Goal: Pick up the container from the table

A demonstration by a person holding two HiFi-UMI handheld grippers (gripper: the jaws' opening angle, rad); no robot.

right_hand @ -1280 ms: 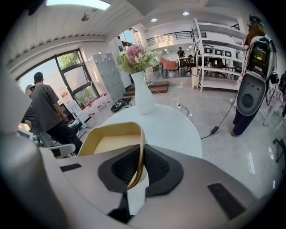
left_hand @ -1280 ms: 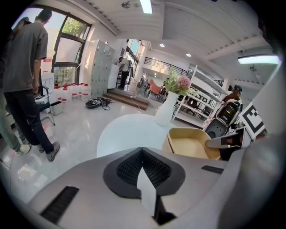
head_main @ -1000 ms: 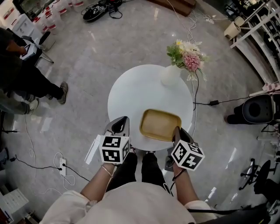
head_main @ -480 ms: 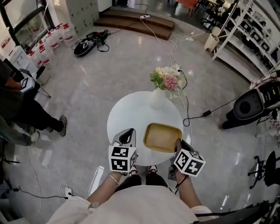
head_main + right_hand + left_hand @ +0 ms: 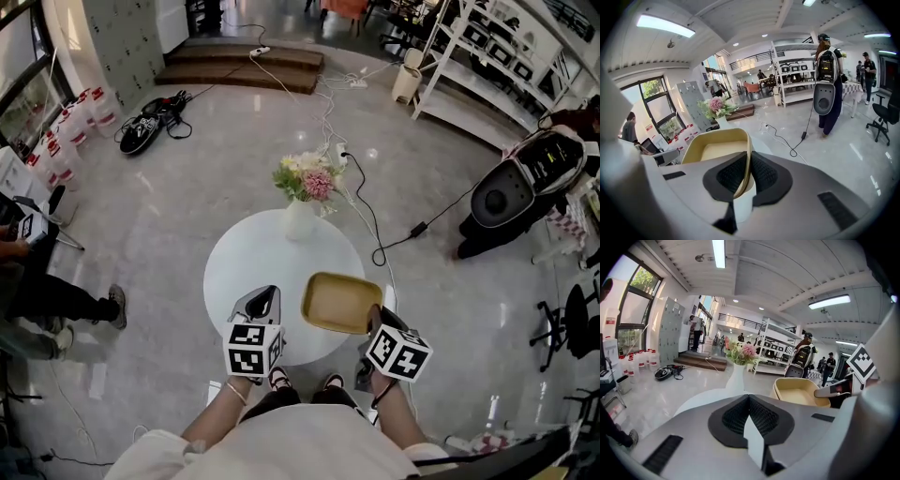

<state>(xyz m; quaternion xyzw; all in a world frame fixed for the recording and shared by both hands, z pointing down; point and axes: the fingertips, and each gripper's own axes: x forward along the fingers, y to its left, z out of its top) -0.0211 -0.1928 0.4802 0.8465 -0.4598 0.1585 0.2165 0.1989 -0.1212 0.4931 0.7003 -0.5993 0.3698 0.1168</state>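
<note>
The yellow tray-like container [image 5: 339, 302] hangs over the near right edge of the round white table [image 5: 253, 262], gripped by its near rim. My right gripper [image 5: 373, 316] is shut on that rim; in the right gripper view the rim [image 5: 746, 161] runs between the black pads [image 5: 765, 174]. My left gripper [image 5: 262, 298] hovers over the table's near edge, left of the container, its jaws shut with nothing between them [image 5: 747, 398]. From the left gripper view the container [image 5: 799, 392] shows at the right with the right gripper's finger [image 5: 833, 389] on it.
A white vase of flowers [image 5: 302, 217] stands at the table's far edge. Cables [image 5: 375, 239] trail over the glossy floor. A black scooter-like machine [image 5: 520, 192] is at the right, white shelves [image 5: 487, 66] behind it, a seated person [image 5: 37, 300] at the left.
Both grippers have risen, and the container has come up with the right one. The table looks smaller and farther below, and the view has swung up the room.
</note>
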